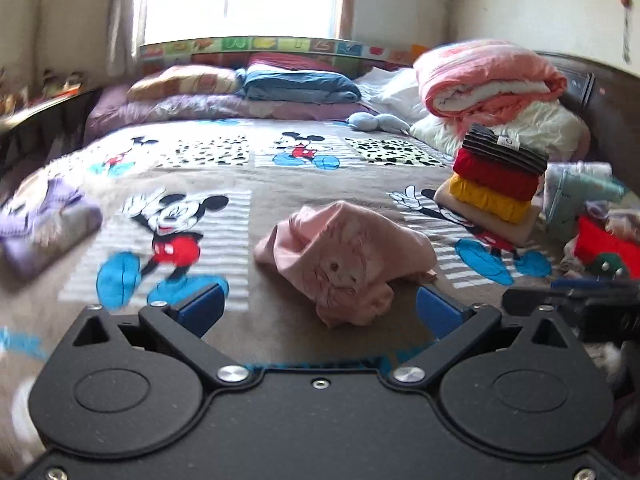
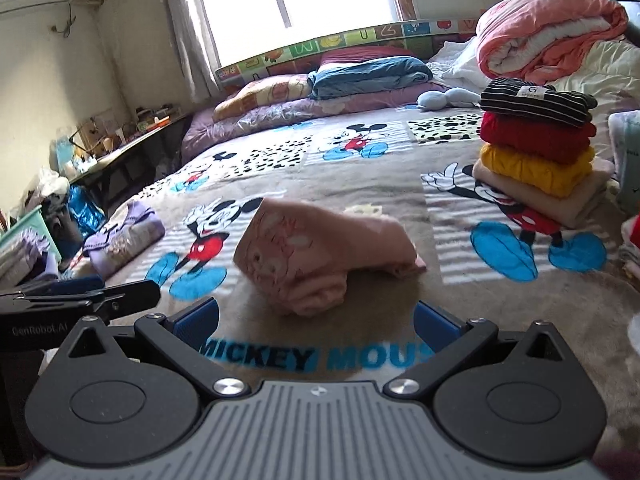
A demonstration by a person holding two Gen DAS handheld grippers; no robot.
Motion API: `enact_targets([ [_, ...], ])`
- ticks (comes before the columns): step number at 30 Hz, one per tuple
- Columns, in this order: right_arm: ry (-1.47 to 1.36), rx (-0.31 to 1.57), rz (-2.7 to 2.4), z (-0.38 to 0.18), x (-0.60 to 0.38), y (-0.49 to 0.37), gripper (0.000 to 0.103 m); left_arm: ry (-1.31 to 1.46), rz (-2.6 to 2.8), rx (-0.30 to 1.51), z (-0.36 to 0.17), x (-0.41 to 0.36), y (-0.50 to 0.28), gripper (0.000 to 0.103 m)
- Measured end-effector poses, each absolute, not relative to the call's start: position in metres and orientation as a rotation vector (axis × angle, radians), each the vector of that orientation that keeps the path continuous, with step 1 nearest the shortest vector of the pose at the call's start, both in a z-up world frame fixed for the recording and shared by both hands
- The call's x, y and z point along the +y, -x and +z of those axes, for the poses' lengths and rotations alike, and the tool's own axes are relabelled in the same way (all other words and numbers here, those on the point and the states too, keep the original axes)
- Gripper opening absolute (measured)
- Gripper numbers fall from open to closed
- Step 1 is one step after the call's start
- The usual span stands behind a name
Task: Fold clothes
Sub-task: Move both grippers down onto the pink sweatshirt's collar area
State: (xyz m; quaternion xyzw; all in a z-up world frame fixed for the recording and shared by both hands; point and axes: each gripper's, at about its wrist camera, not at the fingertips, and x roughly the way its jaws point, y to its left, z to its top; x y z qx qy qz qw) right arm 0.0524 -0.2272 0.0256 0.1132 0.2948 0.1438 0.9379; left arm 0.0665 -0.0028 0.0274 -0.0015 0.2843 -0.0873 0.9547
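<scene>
Pink and crumpled, the garment (image 1: 344,264) we are to fold lies in a loose heap on the Mickey Mouse blanket (image 1: 240,184), near the middle of the bed and just ahead of both our tools; in the right wrist view the same pink garment (image 2: 316,252) sits beyond the printed lettering. Our left gripper (image 1: 320,312) hangs spread wide with nothing between its blue pads, close to the garment's near edge, and our right gripper (image 2: 316,322) is likewise released and empty, short of the cloth. To the right stands a stack of folded clothes (image 1: 496,184), striped over red, yellow and cream. A lilac folded piece (image 1: 44,220) rests at the left, and a rolled pink quilt (image 1: 492,80) lies behind the stack
</scene>
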Motion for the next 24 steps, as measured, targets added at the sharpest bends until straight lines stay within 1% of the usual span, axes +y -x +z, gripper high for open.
enact_targets([
  [3, -0.263, 0.567, 0.328, 0.023, -0.239, -0.071, 0.103, -0.023, -0.224, 0.667, 0.028, -0.001, -0.096, 0.103],
  [5, -0.283, 0.587, 0.352, 0.019, -0.247, -0.087, 0.103, -0.037, -0.259, 0.708, 0.027, 0.001, -0.114, 0.103],
  [12, -0.336, 0.688, 0.43, 0.013, -0.275, -0.146, 0.103, -0.093, -0.348, 0.73, 0.031, 0.0, -0.165, 0.103],
  [15, -0.356, 0.693, 0.46, 0.01, -0.286, -0.168, 0.103, -0.087, -0.378, 0.736, 0.033, 0.003, -0.19, 0.102],
  [18, -0.349, 0.694, 0.445, 0.004, -0.294, -0.192, 0.103, -0.092, -0.38, 0.734, 0.033, 0.006, -0.213, 0.098],
  [19, -0.36, 0.697, 0.443, 0.002, -0.297, -0.2, 0.103, -0.092, -0.381, 0.733, 0.032, 0.007, -0.221, 0.095],
  [20, -0.386, 0.699, 0.451, -0.002, -0.3, -0.208, 0.102, -0.088, -0.382, 0.737, 0.032, 0.008, -0.229, 0.087],
  [21, -0.41, 0.701, 0.457, -0.006, -0.303, -0.216, 0.102, -0.08, -0.385, 0.745, 0.032, 0.009, -0.237, 0.084],
  [22, -0.425, 0.707, 0.455, -0.01, -0.306, -0.225, 0.099, -0.068, -0.388, 0.755, 0.031, 0.01, -0.246, 0.079],
  [23, -0.436, 0.712, 0.456, -0.014, -0.307, -0.232, 0.095, -0.052, -0.391, 0.767, 0.029, 0.012, -0.256, 0.077],
  [24, -0.447, 0.718, 0.459, -0.019, -0.307, -0.239, 0.093, -0.034, -0.395, 0.779, 0.027, 0.013, -0.265, 0.077],
])
